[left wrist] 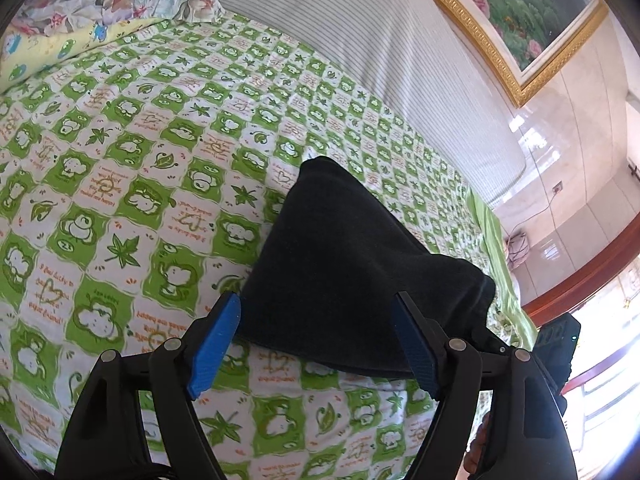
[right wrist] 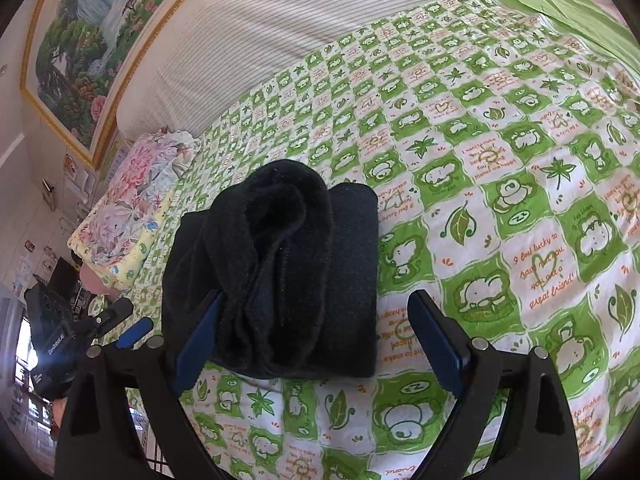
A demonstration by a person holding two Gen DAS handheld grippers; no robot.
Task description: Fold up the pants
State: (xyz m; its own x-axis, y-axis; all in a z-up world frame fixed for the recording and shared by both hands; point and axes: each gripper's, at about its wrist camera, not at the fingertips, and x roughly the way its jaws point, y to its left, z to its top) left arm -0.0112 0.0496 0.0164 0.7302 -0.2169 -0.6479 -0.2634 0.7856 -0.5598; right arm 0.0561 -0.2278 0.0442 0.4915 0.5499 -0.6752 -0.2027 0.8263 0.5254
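Black pants (right wrist: 280, 276) sitting folded in a thick bundle on the green checked sheet (right wrist: 500, 184).

Both grippers are spread wide and gripping nothing: left gripper (left wrist: 320, 316) has its blue pads either side of the bundle's near edge, right gripper (right wrist: 316, 320) the same from its side. Floral pillow (right wrist: 132, 208) lies by the striped headboard (right wrist: 280, 32).

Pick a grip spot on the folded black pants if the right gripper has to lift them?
Probably the near rolled edge of the pants, coming from the front along the bedsheet. The layers stack thick there and face the open right gripper, so one pinch likely catches them all.
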